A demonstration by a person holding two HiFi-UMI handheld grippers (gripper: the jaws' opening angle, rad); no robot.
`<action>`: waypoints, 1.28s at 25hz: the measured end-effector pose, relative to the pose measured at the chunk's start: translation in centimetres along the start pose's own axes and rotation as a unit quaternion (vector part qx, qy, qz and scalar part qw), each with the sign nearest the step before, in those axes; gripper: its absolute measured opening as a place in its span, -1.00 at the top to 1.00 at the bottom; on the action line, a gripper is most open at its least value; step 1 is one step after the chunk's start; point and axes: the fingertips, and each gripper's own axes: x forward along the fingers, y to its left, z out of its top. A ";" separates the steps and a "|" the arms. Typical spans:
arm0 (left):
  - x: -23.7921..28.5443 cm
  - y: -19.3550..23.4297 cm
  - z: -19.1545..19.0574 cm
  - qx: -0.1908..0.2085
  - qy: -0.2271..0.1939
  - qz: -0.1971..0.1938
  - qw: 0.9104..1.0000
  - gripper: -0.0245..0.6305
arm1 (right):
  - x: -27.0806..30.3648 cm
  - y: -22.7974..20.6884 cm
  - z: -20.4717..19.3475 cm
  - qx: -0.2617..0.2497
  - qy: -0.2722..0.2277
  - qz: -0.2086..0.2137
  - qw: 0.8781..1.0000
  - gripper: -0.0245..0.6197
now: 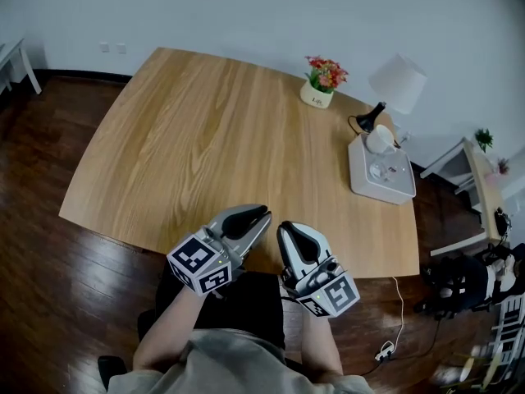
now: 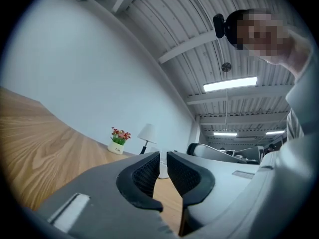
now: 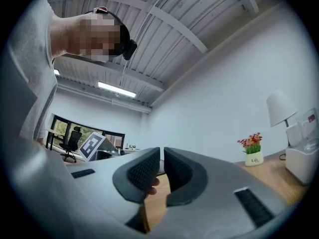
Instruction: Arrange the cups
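A white tray [image 1: 361, 179] stands at the table's far right edge, holding a white cup [image 1: 380, 138] and what looks like a clear glass [image 1: 380, 170]. Both grippers hover side by side over the table's near edge, far from the tray. My left gripper [image 1: 256, 215] [image 2: 163, 156] has its pads almost touching, with nothing between them. My right gripper [image 1: 290, 231] [image 3: 162, 151] is shut too, also empty. In the right gripper view the tray [image 3: 303, 164] shows at the far right.
The wooden table [image 1: 213, 138] is broad. A small pot of red flowers [image 1: 324, 82] and a white-shaded lamp [image 1: 395, 83] stand at its far right corner behind the tray. Dark wood floor surrounds the table; a cable and gear lie on the floor at right.
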 end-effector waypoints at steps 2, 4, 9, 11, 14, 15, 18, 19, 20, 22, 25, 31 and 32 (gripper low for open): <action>-0.5 0.1 0.2 0.000 -0.003 0.003 1.000 0.80 | 0.7 0.9 -0.1 0.001 0.002 0.011 1.000 0.85; -0.6 0.1 0.1 -0.002 -0.003 0.003 1.000 0.80 | 0.9 1.4 -0.1 -0.001 0.004 0.015 1.000 0.85; -0.4 -0.9 -0.5 -0.002 -0.002 -0.009 1.000 0.80 | 0.3 1.8 -0.4 -0.002 0.009 0.013 1.000 0.85; -0.3 -1.2 -0.6 -0.001 -0.003 -0.012 1.000 0.80 | -0.1 1.7 -0.8 -0.001 0.015 0.010 1.000 0.85; -0.2 -1.5 -0.7 0.000 -0.004 -0.014 1.000 0.80 | -0.6 1.5 -1.3 -0.001 0.025 0.007 1.000 0.85; -0.2 -1.6 -0.7 0.001 -0.005 -0.014 1.000 0.80 | -0.7 1.5 -1.4 -0.001 0.027 0.007 1.000 0.85; -0.3 -1.8 -0.9 0.000 -0.005 -0.014 1.000 0.80 | -1.0 1.6 -1.5 0.000 0.028 0.008 1.000 0.85; -0.3 -1.8 -1.0 0.000 -0.004 -0.014 1.000 0.80 | -1.1 1.6 -1.6 0.000 0.029 0.008 1.000 0.85; -0.3 -1.8 -1.0 -0.001 -0.004 -0.013 1.000 0.80 | -1.1 1.7 -1.7 0.001 0.030 0.008 1.000 0.86; -0.3 -1.9 -1.0 0.000 -0.003 -0.013 1.000 0.80 | -1.1 1.8 -1.9 0.002 0.032 0.009 0.999 0.86; -0.3 -1.9 -0.9 0.001 -0.005 -0.014 1.000 0.80 | -1.1 1.8 -2.1 0.002 0.038 0.010 0.999 0.86; -0.6 -1.2 -1.2 -0.003 -0.002 -0.007 1.000 0.80 | -0.9 1.9 -3.0 0.008 0.050 0.014 0.999 0.86; -0.6 -1.2 -1.2 -0.004 -0.002 -0.006 1.000 0.80 | -0.9 1.9 -3.1 0.009 0.053 0.014 0.998 0.85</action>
